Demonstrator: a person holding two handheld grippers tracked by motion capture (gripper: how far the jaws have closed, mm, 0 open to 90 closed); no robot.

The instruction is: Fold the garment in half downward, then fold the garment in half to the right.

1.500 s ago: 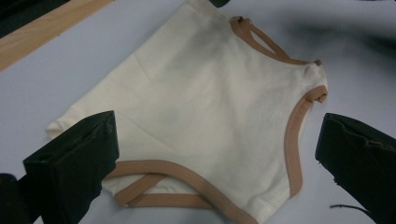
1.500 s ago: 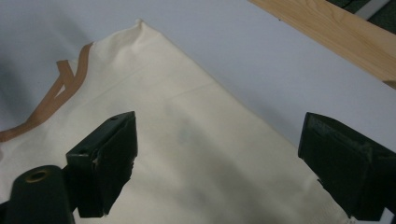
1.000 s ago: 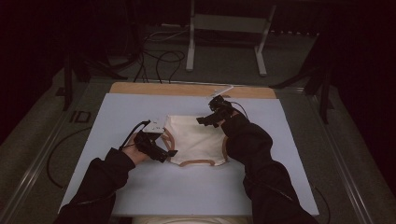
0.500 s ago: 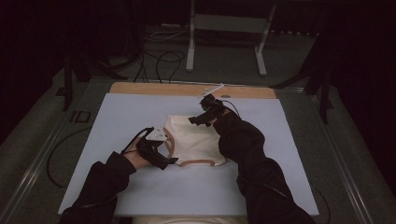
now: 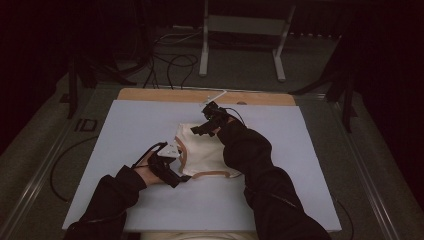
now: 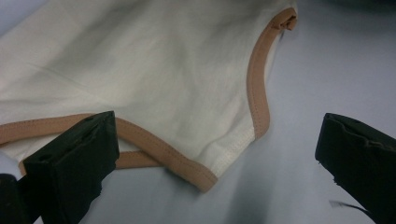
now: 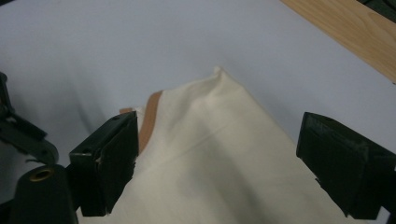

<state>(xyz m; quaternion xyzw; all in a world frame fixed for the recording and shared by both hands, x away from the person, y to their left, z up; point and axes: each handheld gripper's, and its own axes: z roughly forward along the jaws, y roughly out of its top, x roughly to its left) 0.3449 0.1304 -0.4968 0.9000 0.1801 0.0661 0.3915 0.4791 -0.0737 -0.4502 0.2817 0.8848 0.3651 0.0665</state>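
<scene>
Cream garment with tan binding, lying flat on the pale blue table cover, roughly at the middle of the cover; taken here as the landmark. Left of the garment, at its near left corner: left gripper, held in a dark-sleeved hand that enters from the bottom edge of the high view, a black cable looping away from it over the cover. In the left gripper view the two black jaws stand wide apart, one over the tan-bound edge of the garment, the other over bare cover beyond the garment's rounded corner; nothing lies clamped between them. Along the near edge of the garment: a curved strip of tan binding facing the person. At the far right of the garment, above its far corner: right gripper, the dark sleeve of that arm crossing the garment's right side. In the right gripper view the jaws are likewise spread, straddling the cream cloth, with the pointed far corner of the garment ahead between them. Beyond the garment: a wooden strip along the far edge of the cover.
</scene>
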